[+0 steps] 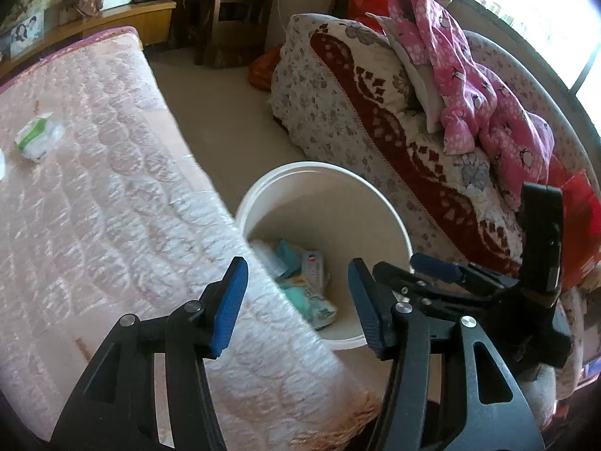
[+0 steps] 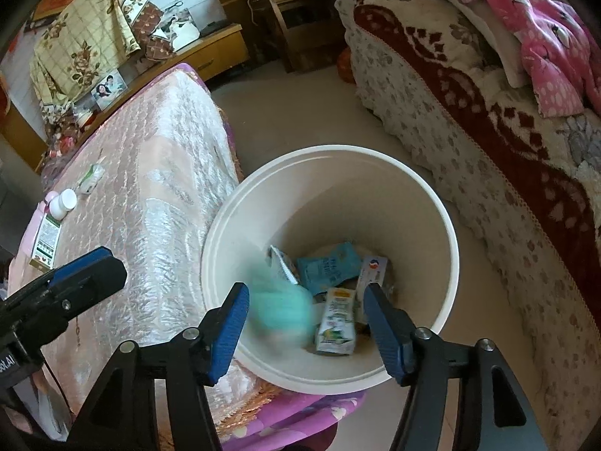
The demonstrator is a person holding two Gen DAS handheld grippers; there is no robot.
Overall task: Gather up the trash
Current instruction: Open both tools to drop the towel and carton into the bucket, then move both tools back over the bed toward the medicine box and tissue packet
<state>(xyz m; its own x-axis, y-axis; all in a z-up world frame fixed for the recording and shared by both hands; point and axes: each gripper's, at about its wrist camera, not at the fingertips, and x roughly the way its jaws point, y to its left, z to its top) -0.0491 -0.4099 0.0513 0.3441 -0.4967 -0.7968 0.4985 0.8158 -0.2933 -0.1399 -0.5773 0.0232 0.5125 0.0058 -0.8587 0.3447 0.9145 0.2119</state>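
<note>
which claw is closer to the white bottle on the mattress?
Left. The left claw sits over the mattress edge near the white bottle; the right claw hangs over the bin, farther off.

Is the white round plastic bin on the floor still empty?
No: in the right wrist view the white round plastic bin already holds several packets and a small green-and-white carton at its bottom.
</note>
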